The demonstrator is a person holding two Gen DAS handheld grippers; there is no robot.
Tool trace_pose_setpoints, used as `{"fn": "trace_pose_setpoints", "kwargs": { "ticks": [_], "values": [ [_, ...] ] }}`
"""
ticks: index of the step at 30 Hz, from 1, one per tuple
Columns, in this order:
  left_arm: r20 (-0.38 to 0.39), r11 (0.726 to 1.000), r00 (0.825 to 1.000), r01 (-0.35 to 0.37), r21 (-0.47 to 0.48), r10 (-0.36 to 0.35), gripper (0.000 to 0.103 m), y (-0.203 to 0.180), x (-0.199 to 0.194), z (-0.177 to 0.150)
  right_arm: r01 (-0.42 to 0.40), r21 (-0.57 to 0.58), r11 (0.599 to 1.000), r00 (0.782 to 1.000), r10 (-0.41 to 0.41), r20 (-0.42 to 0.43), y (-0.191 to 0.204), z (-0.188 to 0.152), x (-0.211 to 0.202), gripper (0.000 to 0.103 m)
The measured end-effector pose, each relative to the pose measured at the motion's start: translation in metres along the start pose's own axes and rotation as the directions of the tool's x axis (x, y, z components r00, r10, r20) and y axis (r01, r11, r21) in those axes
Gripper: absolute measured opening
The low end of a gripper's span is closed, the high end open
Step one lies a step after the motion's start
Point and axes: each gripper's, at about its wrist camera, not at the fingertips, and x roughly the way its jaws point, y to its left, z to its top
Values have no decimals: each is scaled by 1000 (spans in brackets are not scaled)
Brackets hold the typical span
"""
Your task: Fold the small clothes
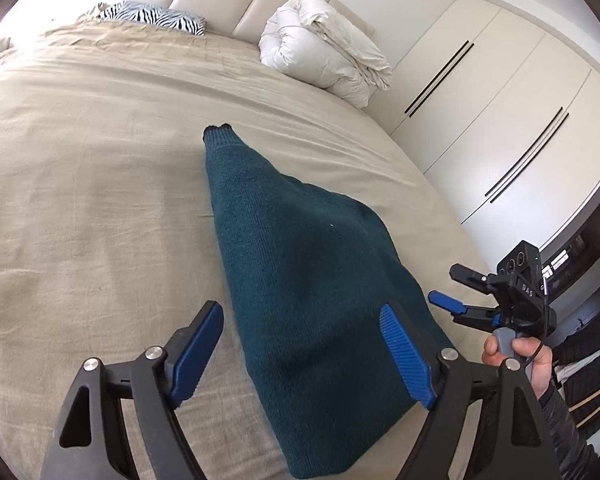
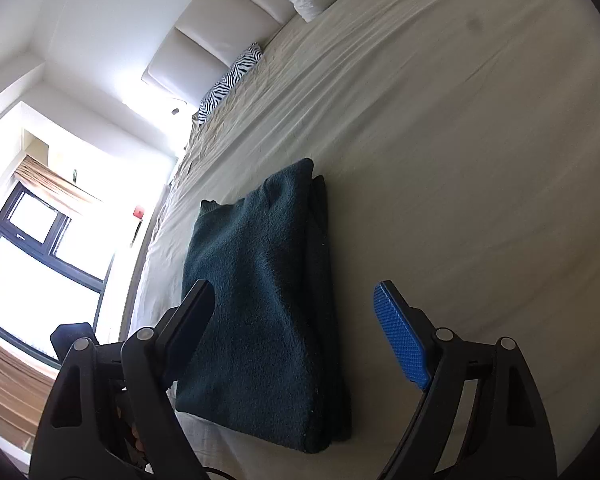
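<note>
The teal knitted sweater [image 1: 300, 280] lies folded into a long narrow stack on the beige bed cover [image 1: 80, 200], toward the bed's right-hand edge and near its foot, its ribbed cuff end pointing up the bed toward the headboard [image 1: 228, 4]; the rolled white duvet [image 1: 324, 44] and the zebra-print pillow [image 1: 156, 16] sit well apart from it at the head. It looks a soft, thick, limp knit, light enough for one pinch yet apt to sag and slide open if lifted by a single layer; the wool should grip ribbed pads well, so slipping is a small worry and unfolding the larger one. The sound places to take hold are probably the two near corners, pinching through all layers at once, or the folded right edge where the layers stack in the right wrist view.

The left gripper [image 1: 300, 348] stands released, jaws wide, nothing pressed; the sweater's near end runs between them, closer to the right pad, seemingly below rather than touching. The right gripper [image 2: 300, 328], held in a hand [image 1: 516, 356], is likewise spread wide and empty; the sweater's near end lies between its jaws, toward the left finger, its folded edge well short of the blue pad.
</note>
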Motion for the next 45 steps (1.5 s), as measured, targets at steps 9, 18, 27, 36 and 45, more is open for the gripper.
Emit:
{"fn": "trace_pose_setpoints", "kwargs": {
  "ticks": [9, 18, 27, 36, 45],
  "values": [
    [-171, 989, 985, 11, -148, -36, 81, 24, 63, 17, -35, 64, 997, 975, 48, -218, 4, 20, 76, 69],
    [-207, 992, 978, -30, -126, 3, 46, 11, 75, 18, 140, -130, 982, 949, -170, -265, 39, 14, 103, 28],
    [-161, 994, 981, -111, -14, 107, 42, -21, 7, 4, 355, -433, 828, 905, -420, -61, 139, -37, 73, 21],
    [-140, 984, 974, -168, 65, 176, 43, -21, -97, -65, 261, -467, 845, 942, -328, -68, 197, -133, 21, 22],
    [-161, 959, 946, -281, 26, 282, 44, 21, -143, -134, 156, -438, 885, 947, -260, -187, 218, -238, 41, 22]
  ]
}}
